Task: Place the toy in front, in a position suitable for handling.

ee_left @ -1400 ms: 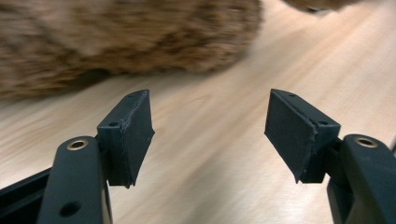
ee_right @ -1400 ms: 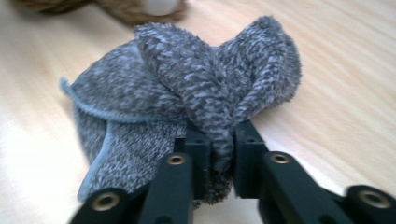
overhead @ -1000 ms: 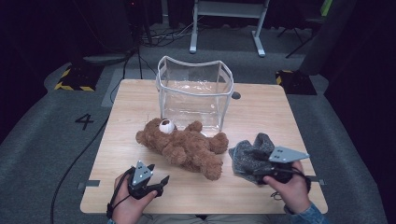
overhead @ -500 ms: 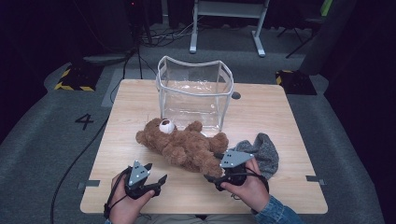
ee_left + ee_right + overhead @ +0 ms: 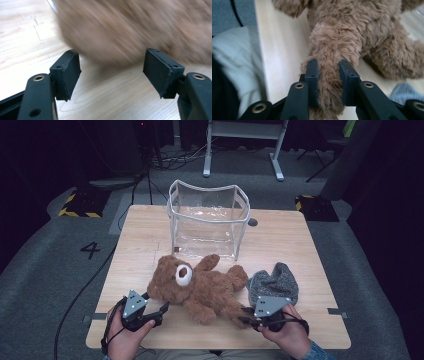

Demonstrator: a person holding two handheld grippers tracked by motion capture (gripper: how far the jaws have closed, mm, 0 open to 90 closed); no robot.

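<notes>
1. The wooden counter [image 5: 300,245] carries everything; I place things from the clear plastic bin [image 5: 209,222] standing at its far middle.
2. The brown teddy bear [image 5: 200,287] lies on its back just in front of the bin. Its long axis runs slantwise: head with white muzzle toward the near-left, legs toward the near-right, one arm raised toward the bin.
3. A grey knitted cloth [image 5: 277,282] lies in front and to the right of the bin, just beside the bear's legs.
4. The right gripper [image 5: 328,75] has just been closing; its fingers [image 5: 312,75] are clamped on one furry leg of the bear.
5. The left gripper [image 5: 112,70] sits by the bear's head, fingers [image 5: 68,71] wide apart, with blurred brown fur just beyond them.
</notes>
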